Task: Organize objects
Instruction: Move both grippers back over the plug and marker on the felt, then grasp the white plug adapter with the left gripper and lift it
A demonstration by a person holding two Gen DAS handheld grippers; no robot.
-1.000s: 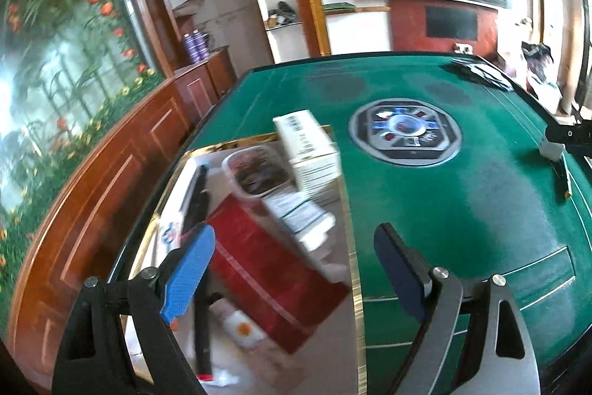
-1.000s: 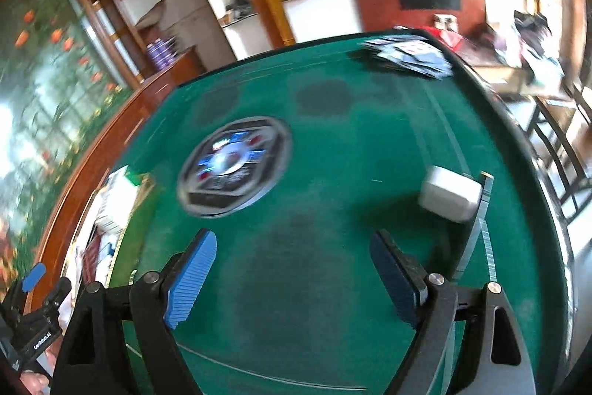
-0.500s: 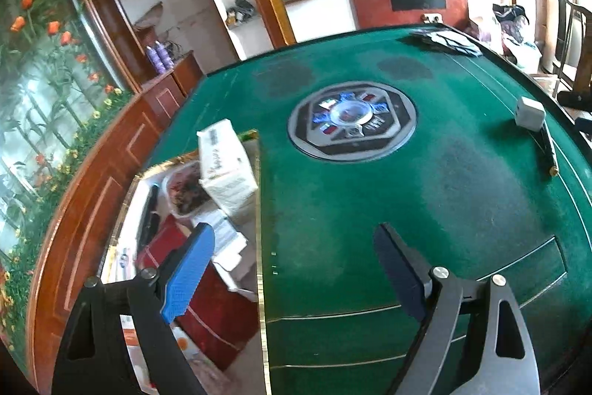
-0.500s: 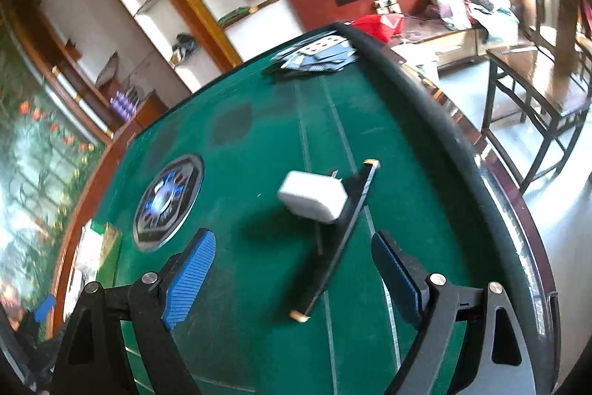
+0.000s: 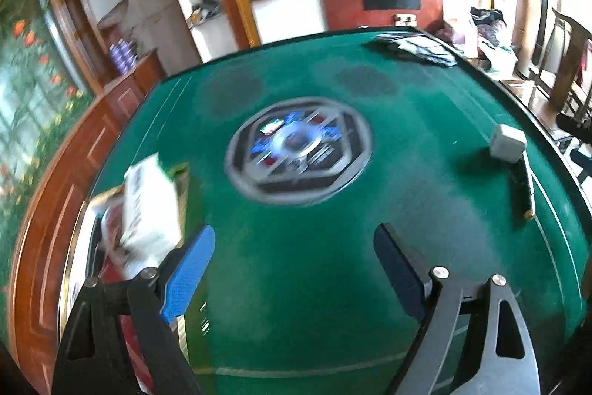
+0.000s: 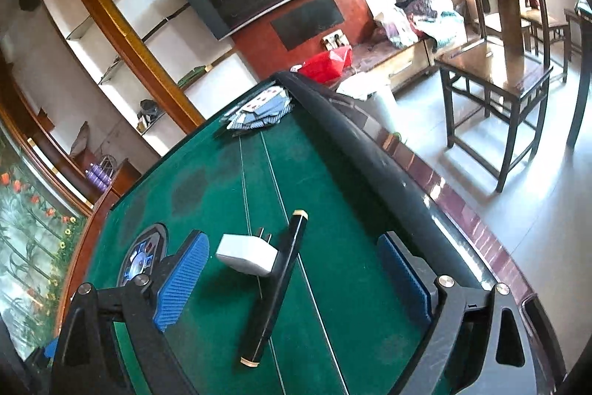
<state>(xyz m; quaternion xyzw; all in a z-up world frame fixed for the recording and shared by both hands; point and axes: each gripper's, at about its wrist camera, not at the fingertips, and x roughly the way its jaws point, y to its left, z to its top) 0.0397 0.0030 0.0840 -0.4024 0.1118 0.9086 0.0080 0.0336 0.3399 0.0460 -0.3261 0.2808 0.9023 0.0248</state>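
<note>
A white plug adapter (image 6: 247,254) leans against a black pen with gold ends (image 6: 275,287) on the green felt table (image 6: 333,202). My right gripper (image 6: 292,278) is open, and both lie between its fingers. In the left wrist view the adapter (image 5: 507,143) and the pen (image 5: 524,187) are far right. My left gripper (image 5: 294,271) is open and empty over the felt. To its left an open recess (image 5: 92,247) holds a white box (image 5: 148,210) and a red item.
A round control panel (image 5: 299,149) sits in the table's middle. Playing cards (image 6: 259,115) lie at the far edge. A black padded rail (image 6: 370,154) runs along the table's right side. A wooden chair (image 6: 499,69) stands beyond it.
The left gripper has swung right, away from the recess toward the table's middle. The right gripper has moved right and closer, so the adapter and pen now lie between its fingers.
</note>
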